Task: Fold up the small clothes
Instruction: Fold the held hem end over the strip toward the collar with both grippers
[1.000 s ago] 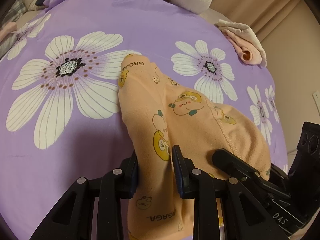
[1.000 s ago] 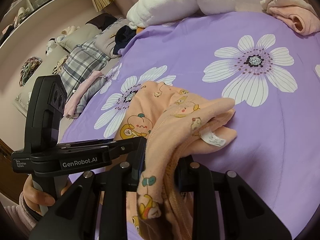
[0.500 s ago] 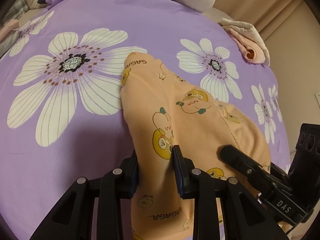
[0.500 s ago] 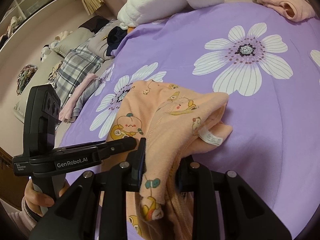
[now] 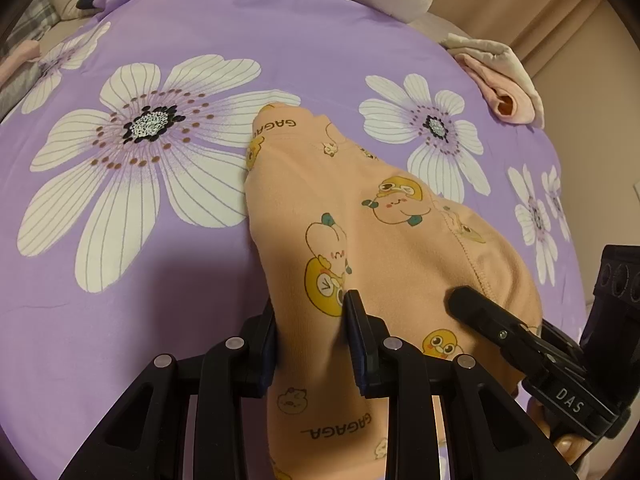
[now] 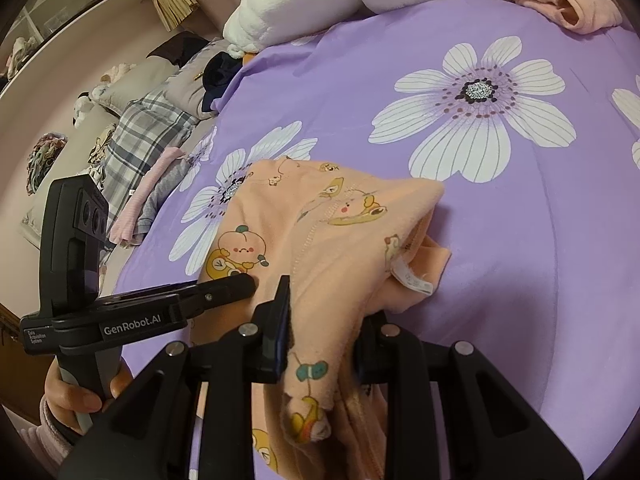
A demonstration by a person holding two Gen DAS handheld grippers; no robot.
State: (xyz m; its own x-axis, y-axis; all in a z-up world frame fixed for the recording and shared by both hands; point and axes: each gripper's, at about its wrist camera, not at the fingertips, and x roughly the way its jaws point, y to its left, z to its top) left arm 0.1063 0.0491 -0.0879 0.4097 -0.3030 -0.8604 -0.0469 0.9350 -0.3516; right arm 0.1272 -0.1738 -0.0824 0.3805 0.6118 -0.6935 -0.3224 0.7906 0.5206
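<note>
Keeping both grippers, left [image 5: 310, 330] and right [image 6: 322, 338], with jaws clamped on the garment [image 5: 360, 216], we should lay its fold evenly onto the bed [image 5: 160, 260].

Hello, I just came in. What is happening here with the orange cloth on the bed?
A person holds a gripper in each hand and is folding a small peach garment with cartoon prints on a purple flowered bedsheet. The left gripper and the right gripper are each shut on its near edge, side by side. The far part of the garment lies on the sheet. Its white label shows at the right. The fold is not finished.
</note>
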